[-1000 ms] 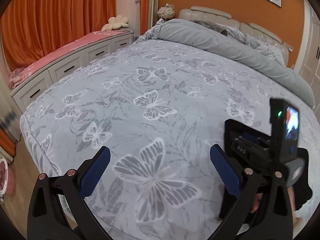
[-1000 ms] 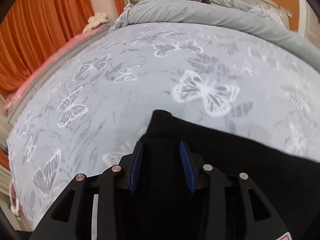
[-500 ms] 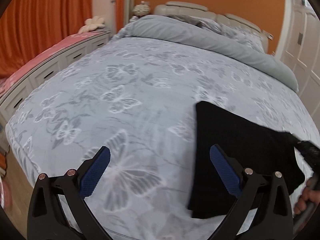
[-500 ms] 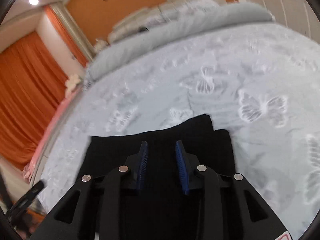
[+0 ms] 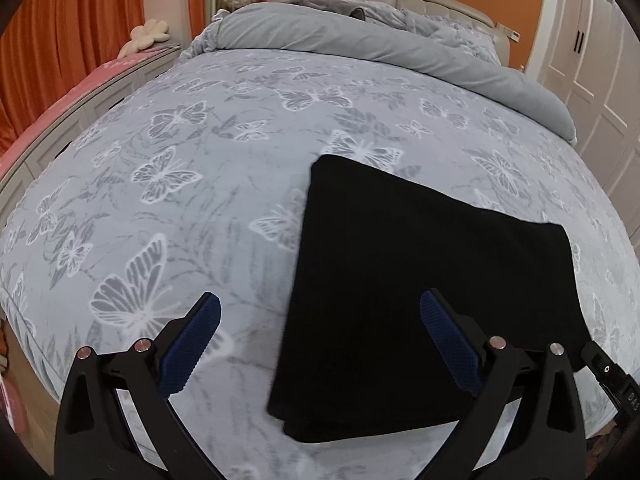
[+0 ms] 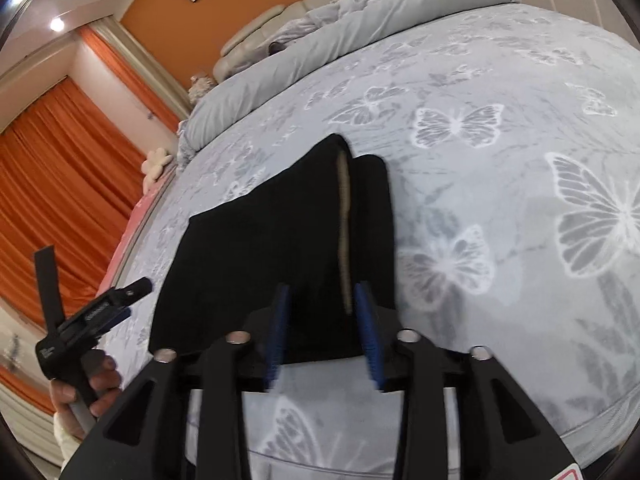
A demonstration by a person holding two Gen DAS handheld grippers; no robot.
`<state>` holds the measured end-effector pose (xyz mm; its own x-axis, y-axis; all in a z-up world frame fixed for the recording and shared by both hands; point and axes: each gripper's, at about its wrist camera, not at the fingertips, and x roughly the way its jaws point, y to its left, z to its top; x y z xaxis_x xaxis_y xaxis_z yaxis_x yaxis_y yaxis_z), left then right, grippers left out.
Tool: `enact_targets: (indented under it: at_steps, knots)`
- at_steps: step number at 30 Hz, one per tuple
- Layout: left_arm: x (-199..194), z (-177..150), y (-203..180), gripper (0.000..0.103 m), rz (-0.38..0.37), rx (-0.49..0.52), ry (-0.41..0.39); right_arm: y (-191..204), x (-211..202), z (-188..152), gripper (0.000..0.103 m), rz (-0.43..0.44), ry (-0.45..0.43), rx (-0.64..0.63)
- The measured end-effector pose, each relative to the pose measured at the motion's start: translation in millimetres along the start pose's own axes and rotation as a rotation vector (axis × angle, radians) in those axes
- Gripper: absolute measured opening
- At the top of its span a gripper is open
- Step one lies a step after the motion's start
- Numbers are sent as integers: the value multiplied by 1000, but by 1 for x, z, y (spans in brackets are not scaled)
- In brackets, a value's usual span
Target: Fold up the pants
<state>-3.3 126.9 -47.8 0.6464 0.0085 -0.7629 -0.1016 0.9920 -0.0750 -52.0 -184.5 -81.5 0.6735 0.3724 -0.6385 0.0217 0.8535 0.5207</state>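
Observation:
The black pants (image 5: pixel 420 276) lie folded into a flat rectangle near the foot edge of the bed; they also show in the right wrist view (image 6: pixel 276 240), where a brown inner band runs along one folded edge. My left gripper (image 5: pixel 320 340) is open wide and empty, hovering above the pants' left edge. My right gripper (image 6: pixel 322 320) is partly open and empty, its fingers apart just above the near edge of the pants. The left gripper's body and the hand holding it show at the left of the right wrist view (image 6: pixel 88 320).
The bed cover (image 5: pixel 180 168) is grey-blue with white butterflies. A rolled grey duvet (image 5: pixel 360 48) and pillows lie at the headboard. A white drawer bench with a pink pad (image 5: pixel 72 92) runs along the left by orange curtains. White wardrobe doors (image 5: pixel 592 60) stand on the right.
The right gripper has let go of the pants and pulled back, tilting to the left. The left gripper has swung right, so the folded pants now lie under it.

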Motion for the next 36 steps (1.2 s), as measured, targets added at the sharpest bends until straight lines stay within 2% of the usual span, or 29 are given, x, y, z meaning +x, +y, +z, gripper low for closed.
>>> enact_targets:
  at_steps: [1, 3, 5, 7, 8, 9, 11, 12, 13, 15, 17, 21, 22, 25, 26, 27, 28, 29, 30, 31, 32, 33, 35, 36]
  knots:
    - [1, -1, -3, 98, -1, 7, 2, 3, 6, -1, 41, -25, 19, -24]
    - [3, -3, -11, 98, 5, 32, 8, 7, 15, -3, 29, -102, 46, -68]
    - [4, -6, -14, 98, 8, 52, 13, 9, 4, -4, 14, -94, 29, -71]
    - [2, -8, -14, 98, 4, 69, 9, 9, -7, -3, 13, -95, 5, -80]
    - [2, -9, -12, 98, -3, 73, 8, 5, -3, -3, 14, -119, 12, -95]
    - [4, -10, -11, 98, -10, 74, 17, -1, 6, -4, 25, -136, 35, -108]
    - [11, -11, -6, 98, -34, 73, 55, -9, 11, -5, 35, -81, 71, -67]
    - [16, -13, -1, 98, -52, 64, 86, -8, 6, -2, 46, -67, 66, -53]
    - [19, -14, 4, 98, -73, 52, 111, -5, 0, 1, 63, -70, 54, -56]
    - [25, -19, 14, 98, -130, 28, 164, -3, -15, 5, 82, -101, 6, -61]
    - [30, -23, 21, 98, -174, 13, 203, -7, -14, 9, 85, -85, 27, -64]
    - [47, -37, 37, 98, -255, -49, 292, -26, 11, 8, 85, -51, 135, 4]
    - [50, -39, 40, 98, -269, -61, 301, -30, 20, 6, 86, -27, 177, 41]
    - [50, -39, 37, 98, -289, -46, 287, -27, 31, 7, 86, 52, 197, 48]
    - [51, -39, 36, 98, -303, -48, 287, -25, 35, 6, 84, 70, 207, 45]
    - [53, -38, 34, 96, -313, -55, 288, -24, 39, 6, 74, 82, 216, 43]
    - [54, -36, 31, 78, -324, -60, 286, -22, 43, 4, 54, 67, 217, 33]
    - [54, -34, 29, 55, -361, -58, 289, -18, 44, 5, 46, 64, 214, 1]
    - [54, -30, 26, 50, -383, -70, 307, -17, 40, 5, 40, 89, 209, 3]
    - [50, -26, 27, 30, -386, -83, 297, -13, 28, 8, 37, 125, 183, 8]
    - [42, -23, 29, 24, -399, -85, 286, -9, 17, 8, 36, 148, 168, 16]
    - [28, -19, 34, 22, -434, -97, 268, -5, 7, 8, 36, 172, 161, 29]
    - [7, -17, 43, 21, -494, -103, 251, 4, -17, 3, 36, 206, 169, 52]
    - [-2, -20, 47, 21, -533, -108, 269, 6, -26, -1, 38, 200, 172, 45]
